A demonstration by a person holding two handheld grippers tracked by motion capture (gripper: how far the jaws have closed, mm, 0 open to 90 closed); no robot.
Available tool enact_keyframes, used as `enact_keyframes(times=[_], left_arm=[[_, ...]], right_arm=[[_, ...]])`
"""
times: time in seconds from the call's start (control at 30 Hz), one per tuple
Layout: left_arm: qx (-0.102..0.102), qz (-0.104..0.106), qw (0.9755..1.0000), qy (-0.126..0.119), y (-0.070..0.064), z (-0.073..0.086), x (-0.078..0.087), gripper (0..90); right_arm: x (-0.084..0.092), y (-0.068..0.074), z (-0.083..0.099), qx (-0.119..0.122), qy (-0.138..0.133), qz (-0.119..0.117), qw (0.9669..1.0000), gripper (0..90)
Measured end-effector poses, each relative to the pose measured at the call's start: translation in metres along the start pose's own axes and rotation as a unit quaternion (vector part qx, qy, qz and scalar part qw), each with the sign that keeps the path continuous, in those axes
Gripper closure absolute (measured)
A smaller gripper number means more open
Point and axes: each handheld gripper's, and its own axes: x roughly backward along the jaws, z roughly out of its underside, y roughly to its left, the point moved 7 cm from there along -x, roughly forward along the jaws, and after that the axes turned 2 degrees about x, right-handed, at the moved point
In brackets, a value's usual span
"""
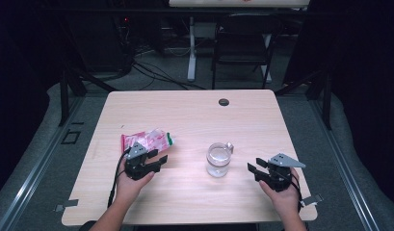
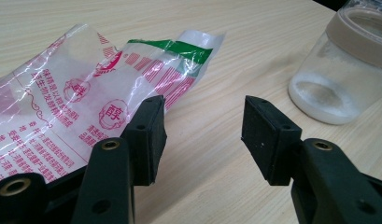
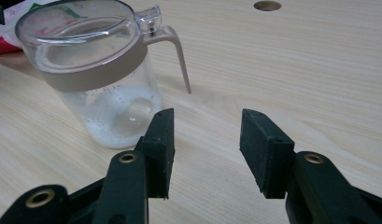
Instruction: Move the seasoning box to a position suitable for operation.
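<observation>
We see a clear glass jar [image 1: 219, 159] with a taupe collar, a transparent lid and a thin curved handle [image 3: 178, 51] standing upright near the middle of the wooden table [image 1: 194, 120]; white powder clings to its lower inside. Left of the jar, well apart from it, a crumpled plastic packet [image 1: 147, 140] printed in red and green lies flat on the table. Beyond the jar, near the far edge, sits a small round hole [image 1: 224, 102]. Nothing stands between the jar and either tool. Our left gripper [image 1: 158, 161] hovers just beside the packet's near edge, its jaws apart and holding nothing, one jaw just over the packet's edge. Our right gripper [image 1: 255, 169] sits right of the jar, pointing at it, jaws likewise apart and empty.
</observation>
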Motion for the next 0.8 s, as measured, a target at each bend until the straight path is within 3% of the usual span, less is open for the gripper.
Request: enact_keyframes(times=[0.1, 0.33, 0.4, 0.5, 0.67, 0.8], left_arm=[[0.001, -0.002, 1.0, 0.001, -0.001, 0.001, 0.0, 49.0], [-0.031, -0.007, 0.9995, 0.003, -0.006, 0.006, 0.007, 49.4], [-0.031, -0.01, 0.9995, 0.003, -0.006, 0.006, 0.008, 49.5], [-0.015, -0.003, 0.9998, 0.009, -0.006, 0.01, 0.008, 49.6], [-0.019, -0.016, 0.9996, 0.009, -0.003, 0.016, 0.019, 49.5], [0.029, -0.005, 0.9995, -0.014, 0.001, 0.015, 0.027, 51.9]], right_arm=[[0.002, -0.002, -0.002, -0.002, -0.007, 0.002, 1.0, 55.3], [-0.004, -0.005, -0.015, 0.002, -0.024, 0.008, 0.9997, 56.4], [-0.008, -0.005, -0.016, 0.001, -0.018, 0.008, 0.9998, 56.8], [-0.017, 0.0, -0.018, 0.014, -0.011, 0.0, 0.9999, 55.9], [-0.031, 0.002, -0.023, 0.022, 0.002, 0.003, 0.9998, 55.6], [-0.04, 0.004, -0.022, 0.013, 0.015, -0.013, 0.9997, 61.6]])
